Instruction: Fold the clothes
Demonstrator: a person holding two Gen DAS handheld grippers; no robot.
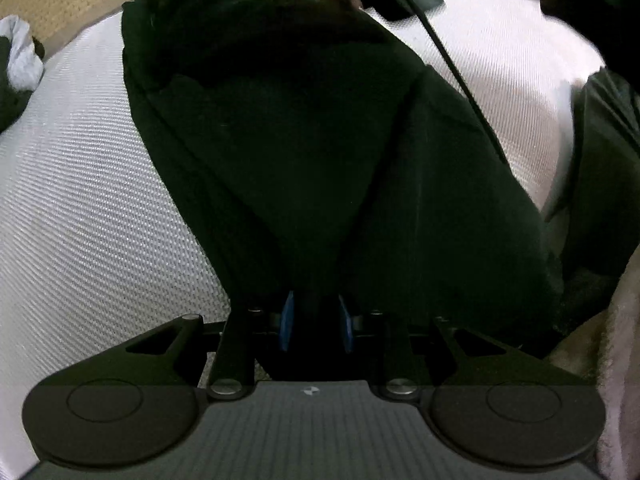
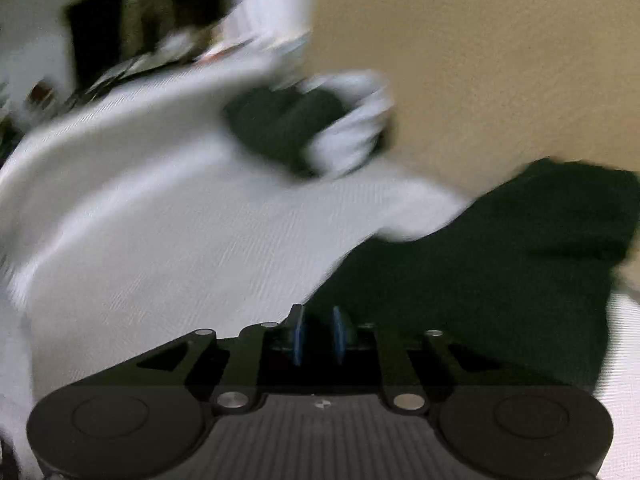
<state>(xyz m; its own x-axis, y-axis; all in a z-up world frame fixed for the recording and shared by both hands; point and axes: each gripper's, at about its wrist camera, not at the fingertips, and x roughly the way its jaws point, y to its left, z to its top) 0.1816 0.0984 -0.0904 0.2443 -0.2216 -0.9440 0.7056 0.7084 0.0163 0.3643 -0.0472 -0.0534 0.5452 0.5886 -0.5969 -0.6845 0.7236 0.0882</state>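
Dark green garment (image 1: 320,152) lies spread on the white woven surface (image 1: 80,200). My left fingers (image 1: 316,326) pinch its near edge. My right fingers (image 2: 318,336) stand nearly closed at its blurred edge, seemingly holding cloth; I cannot tell.
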